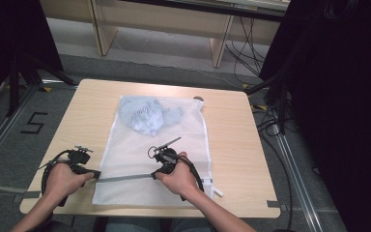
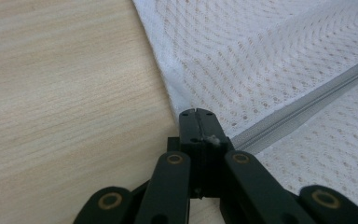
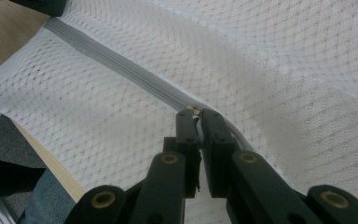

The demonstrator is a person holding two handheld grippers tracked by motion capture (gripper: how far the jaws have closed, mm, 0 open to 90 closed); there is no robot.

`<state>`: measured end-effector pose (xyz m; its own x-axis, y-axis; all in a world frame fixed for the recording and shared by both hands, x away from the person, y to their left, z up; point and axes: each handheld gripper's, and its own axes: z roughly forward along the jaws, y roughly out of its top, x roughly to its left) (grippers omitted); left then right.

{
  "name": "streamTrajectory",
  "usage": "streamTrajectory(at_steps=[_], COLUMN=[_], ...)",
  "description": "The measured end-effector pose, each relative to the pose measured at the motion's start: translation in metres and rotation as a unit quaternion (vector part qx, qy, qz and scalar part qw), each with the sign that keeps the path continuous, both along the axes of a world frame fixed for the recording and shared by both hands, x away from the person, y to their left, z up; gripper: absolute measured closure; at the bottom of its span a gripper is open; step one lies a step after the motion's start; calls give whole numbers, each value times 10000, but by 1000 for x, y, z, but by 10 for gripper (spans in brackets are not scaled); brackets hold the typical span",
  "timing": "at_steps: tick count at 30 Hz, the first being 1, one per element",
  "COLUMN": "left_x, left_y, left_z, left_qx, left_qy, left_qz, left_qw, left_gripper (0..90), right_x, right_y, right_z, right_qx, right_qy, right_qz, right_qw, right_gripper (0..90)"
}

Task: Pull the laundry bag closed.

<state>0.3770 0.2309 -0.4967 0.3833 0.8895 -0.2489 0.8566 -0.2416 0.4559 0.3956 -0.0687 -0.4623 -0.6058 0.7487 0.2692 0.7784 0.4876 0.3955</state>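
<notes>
A white mesh bag [image 1: 140,159] lies flat on the wooden table [image 1: 232,145], with a pale blue garment [image 1: 147,116] inside its far end. A grey zipper [image 1: 123,178] crosses the bag near the front edge. My left gripper [image 1: 96,174] is shut on the zipper's left end at the bag's edge [image 2: 196,114]. My right gripper [image 1: 153,175] is shut on the small metal zipper pull [image 3: 196,110] near the middle of the bag; the zipper [image 3: 121,65] runs away from it toward the left gripper [image 3: 42,5]. The zipper [image 2: 303,109] stretches taut between the two.
The bag's front edge lies close to the table's near edge [image 1: 174,210]. Bare tabletop [image 1: 77,125] lies left and right of the bag. Cables [image 1: 270,121] run over the floor at the right, and a taped "5" [image 1: 33,123] marks the floor at the left.
</notes>
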Motion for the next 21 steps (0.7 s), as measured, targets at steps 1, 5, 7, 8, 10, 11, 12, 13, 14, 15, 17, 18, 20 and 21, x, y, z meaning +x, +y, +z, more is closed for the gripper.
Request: streamTrajectory(at_steps=[1, 5, 7, 8, 10, 11, 12, 13, 14, 15, 17, 18, 20, 21], left_x=[0, 0, 0, 0, 0, 0, 0, 0, 0, 0, 0, 0, 0, 0], left_y=[0, 0, 0, 0, 0, 0, 0, 0, 0, 0, 0, 0, 0, 0], left_z=[0, 0, 0, 0, 0, 0, 0, 0, 0, 0, 0, 0, 0, 0], left_qx=[4, 3, 5, 6, 0, 0, 3, 2, 2, 0, 2, 1, 6, 4], left_qy=[-3, -6, -14, -18, -34, -34, -30, -33, -29, -34, -25, -29, -27, -22], left_qz=[-5, -6, -12, -15, -11, -11, -13, -13, -16, -13, -15, -11, -17, -13], left_qw=[10000, 10000, 10000, 10000, 10000, 10000, 10000, 10000, 10000, 10000, 10000, 10000, 10000, 10000], left_gripper=[897, 897, 897, 897, 897, 897, 897, 897, 897, 897, 897, 897, 897, 897], right_x=[1, 1, 1, 1, 2, 1, 1, 1, 2, 2, 2, 3, 3, 2], right_y=[-1, -3, -4, -4, -5, -6, -6, -7, -7, -7, -8, -8, -9, -9], right_z=[0, 2, 2, 2, 2, 3, 3, 3, 3, 2, 3, 3, 3, 4], right_qx=[23, 21, 11, 33, 17, 41, 12, 19, 16, -1, 20, 6, 59, 44], right_qy=[-68, -25, -48, 21, -6, 18, 9, 9, 16, -45, 22, 45, 35, 41], right_qz=[41, 94, 30, 32, 25, 17, 16, 17, 1, 4, -56, -86, -32, -50], right_qw=[10000, 10000, 10000, 10000, 10000, 10000, 10000, 10000, 10000, 10000, 10000, 10000, 10000, 10000], right_gripper=[870, 870, 869, 870, 869, 870, 870, 870, 870, 870, 870, 870, 869, 869])
